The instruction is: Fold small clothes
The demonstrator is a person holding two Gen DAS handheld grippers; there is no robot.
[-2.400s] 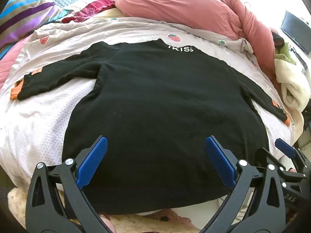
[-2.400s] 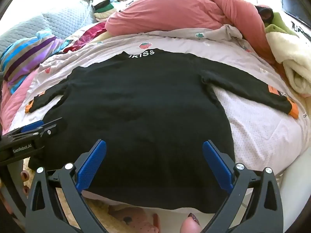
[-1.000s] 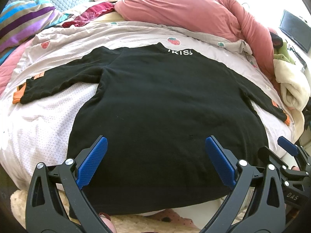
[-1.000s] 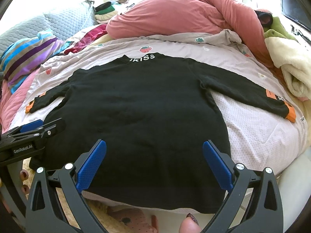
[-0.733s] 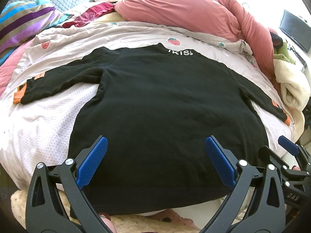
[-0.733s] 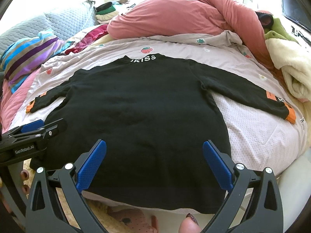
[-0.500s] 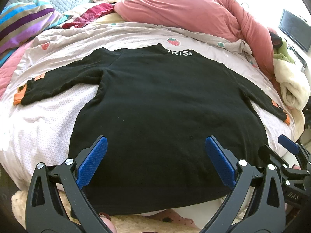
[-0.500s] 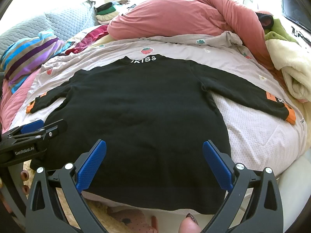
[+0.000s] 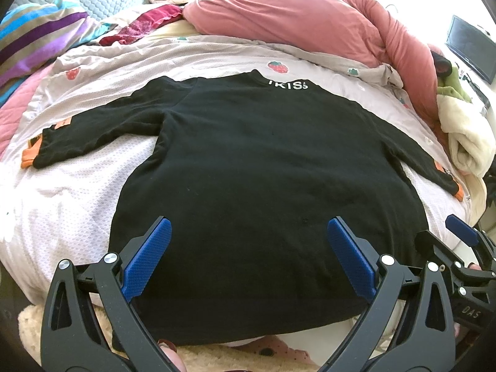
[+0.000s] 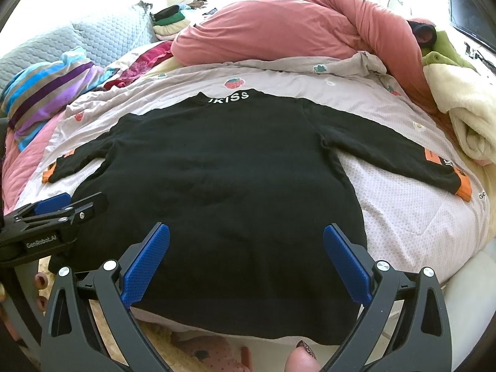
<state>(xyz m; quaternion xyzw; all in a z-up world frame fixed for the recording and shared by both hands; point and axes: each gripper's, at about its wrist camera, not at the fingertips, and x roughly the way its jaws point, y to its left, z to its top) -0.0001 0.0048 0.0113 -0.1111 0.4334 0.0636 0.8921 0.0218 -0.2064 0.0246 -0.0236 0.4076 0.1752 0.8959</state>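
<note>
Black sweater (image 9: pixel 266 167) lies flat, sleeves spread, on bed (image 9: pixel 62 204). Left gripper (image 9: pixel 248 257) and right gripper (image 10: pixel 246 257) gape wide, empty, above hem. Advice: pinch each sleeve cuff, fold inward evenly.

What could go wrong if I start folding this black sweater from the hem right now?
The black sweater's hem hangs over the bed edge, so a one-sided pull may slide it off. Both sleeves are still spread wide; folding the body first could trap them unevenly. The left gripper and right gripper are open and close together, so they might collide.
</note>
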